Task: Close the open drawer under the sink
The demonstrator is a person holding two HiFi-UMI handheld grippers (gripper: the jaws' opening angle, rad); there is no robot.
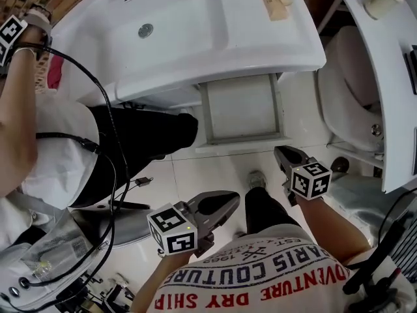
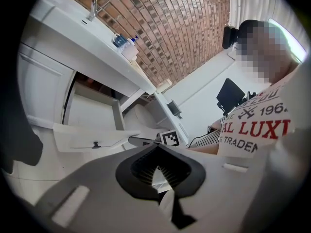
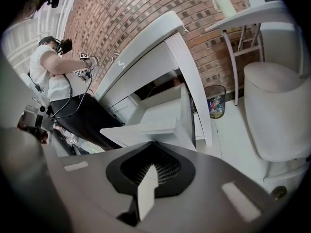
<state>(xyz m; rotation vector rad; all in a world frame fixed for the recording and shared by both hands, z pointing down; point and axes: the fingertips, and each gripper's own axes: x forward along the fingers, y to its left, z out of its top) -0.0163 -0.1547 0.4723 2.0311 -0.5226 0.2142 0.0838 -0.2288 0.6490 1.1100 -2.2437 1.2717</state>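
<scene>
The white drawer [image 1: 241, 106] stands pulled out from under the sink [image 1: 189, 31], its front panel [image 1: 242, 142] toward me. My left gripper [image 1: 227, 202] hovers low over the floor tiles, short of the drawer front, jaws together and empty. My right gripper [image 1: 285, 152] is just right of the front panel's right end, also shut and empty. The left gripper view has the drawer front [image 2: 90, 137] with its small handle [image 2: 95, 144] ahead of the left gripper [image 2: 158, 171]. The right gripper view has the drawer [image 3: 160, 113] close ahead of the right gripper [image 3: 148, 176].
Another person [image 1: 130, 135] in black trousers stands at the sink's left, close to the drawer's left side. A toilet [image 1: 355, 77] sits to the right. A small bin [image 3: 216, 101] stands by the brick wall. Cables and a tripod lie at lower left.
</scene>
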